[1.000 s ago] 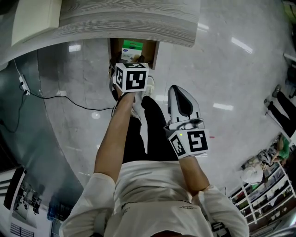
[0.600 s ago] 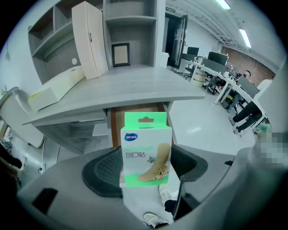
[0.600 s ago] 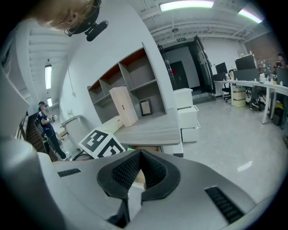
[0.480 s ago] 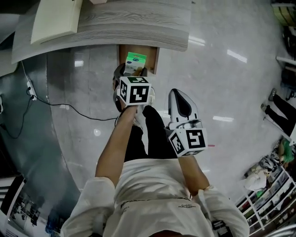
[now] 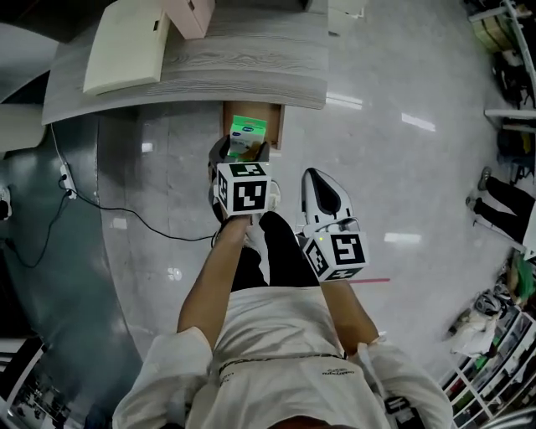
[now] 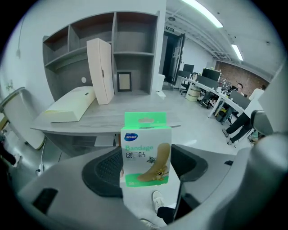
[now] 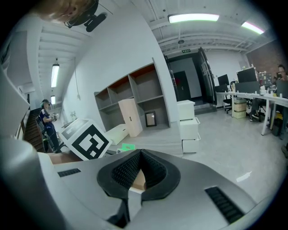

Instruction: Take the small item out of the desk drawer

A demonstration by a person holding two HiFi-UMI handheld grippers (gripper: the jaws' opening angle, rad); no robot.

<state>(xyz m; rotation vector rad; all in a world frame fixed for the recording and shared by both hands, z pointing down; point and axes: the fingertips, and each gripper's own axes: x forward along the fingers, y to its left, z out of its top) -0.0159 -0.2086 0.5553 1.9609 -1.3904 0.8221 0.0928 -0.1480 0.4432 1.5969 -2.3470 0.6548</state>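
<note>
A green and white bandage box (image 5: 246, 138) stands upright between the pads of my left gripper (image 5: 244, 151), which is shut on its lower part. In the left gripper view the box (image 6: 145, 150) fills the middle, with the left gripper (image 6: 146, 170) gripping it from both sides. It hangs over the open brown drawer (image 5: 275, 126) under the grey wooden desk (image 5: 218, 63). My right gripper (image 5: 322, 179) is lower right, beside the person's legs, shut with nothing in it. The right gripper view shows the right gripper (image 7: 138, 173) with its pads together and the box (image 7: 128, 147) as a small green patch.
On the desk lie a flat cream case (image 5: 126, 46) and a pinkish box (image 5: 191, 15). A black cable (image 5: 126, 209) runs over the glossy floor at left. Shelving (image 5: 502, 50) and clutter stand at far right. The person's legs and shoes are below the grippers.
The desk and drawer have slid down in the head view and look smaller. The left gripper keeps the bandage box and has drawn slightly back from the drawer. The right gripper hardly moved.
</note>
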